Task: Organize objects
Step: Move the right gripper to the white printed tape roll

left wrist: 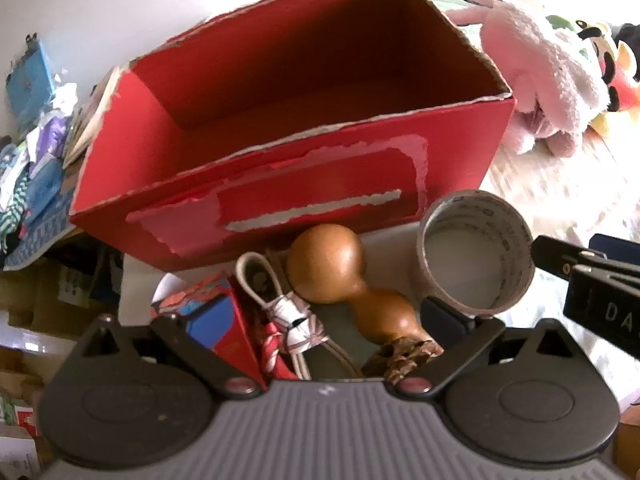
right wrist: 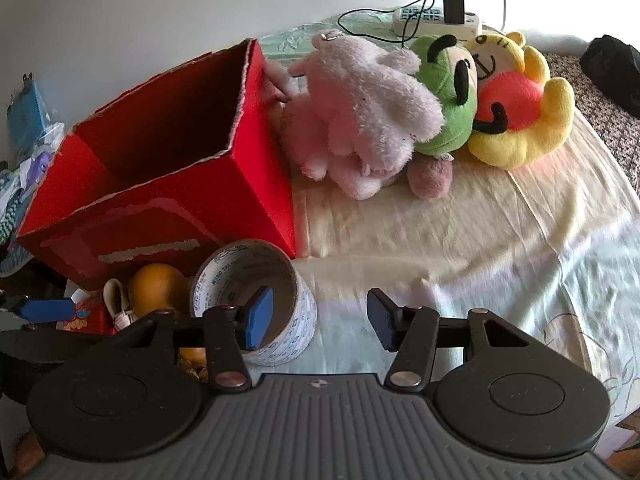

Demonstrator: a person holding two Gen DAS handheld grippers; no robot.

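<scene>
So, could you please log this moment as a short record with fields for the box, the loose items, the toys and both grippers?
box: red cardboard box, open top, nothing visible inside
items in front of box: tape roll, wooden gourd, small printed carton, bundled cord
toys: pink plush, green plush, yellow plush, beside the box
left gripper: open, over the items
right gripper: open, holding nothing

You're working in a home bedroom: beyond your right gripper [right wrist: 320,322] lie plush toys [right wrist: 420,108] on a pale bedsheet [right wrist: 460,232], with a power strip [right wrist: 436,20] farther off against the wall.
</scene>
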